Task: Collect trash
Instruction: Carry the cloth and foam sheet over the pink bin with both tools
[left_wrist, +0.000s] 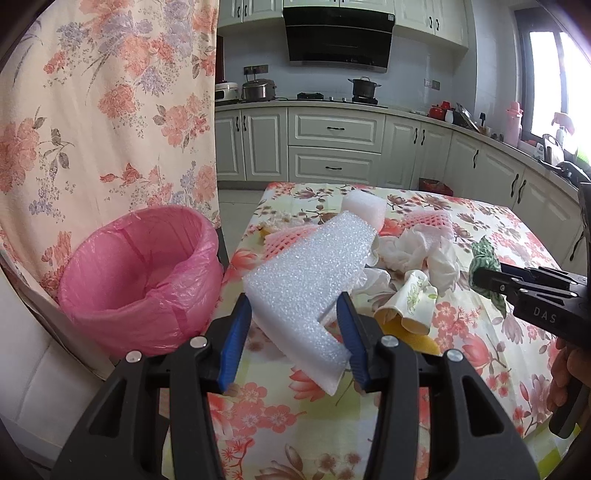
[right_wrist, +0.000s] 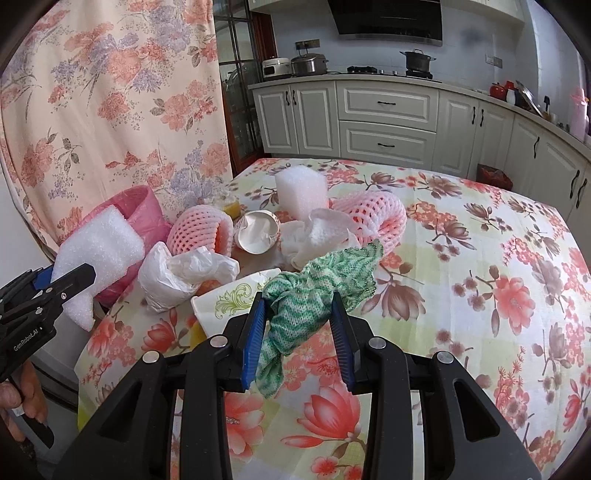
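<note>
Looking along the left gripper (left_wrist: 295, 325) first: it tilts downward over the near edge of the surface (left_wrist: 480, 369), jaws clamped on a long white foam slab (left_wrist: 310, 280), which sticks out ahead and hangs clear of the floral cloth. Using that slab as the landmark, the pink-lined bin (left_wrist: 140, 277) sits just to its left, off the edge of the surface, and the trash pile lies right behind and to its right: crumpled tissue (left_wrist: 413, 251), a squashed paper cup (left_wrist: 410, 302), pink foam netting (left_wrist: 291, 234), a white foam block (left_wrist: 364, 208). The slab hides most of that netting. At the right edge the right gripper (left_wrist: 480, 282) pokes in sideways with something green at its tip, and part of a hand (left_wrist: 565, 376) is cut off by the frame.

Right wrist view: the right gripper (right_wrist: 299, 314) also angles down, jaws squeezed on a green knitted rag (right_wrist: 310, 295); its tail droops between them. Left of the rag is the flattened paper cup (right_wrist: 229, 299), partly behind the fingers (right_wrist: 255, 332), and a crumpled white bag (right_wrist: 177, 277). Far left, the left gripper (right_wrist: 70, 284) shows holding the foam slab (right_wrist: 99, 243), which blocks most of the bin (right_wrist: 140, 206). A hand (right_wrist: 22, 398) is cropped at the bottom left corner.
</note>
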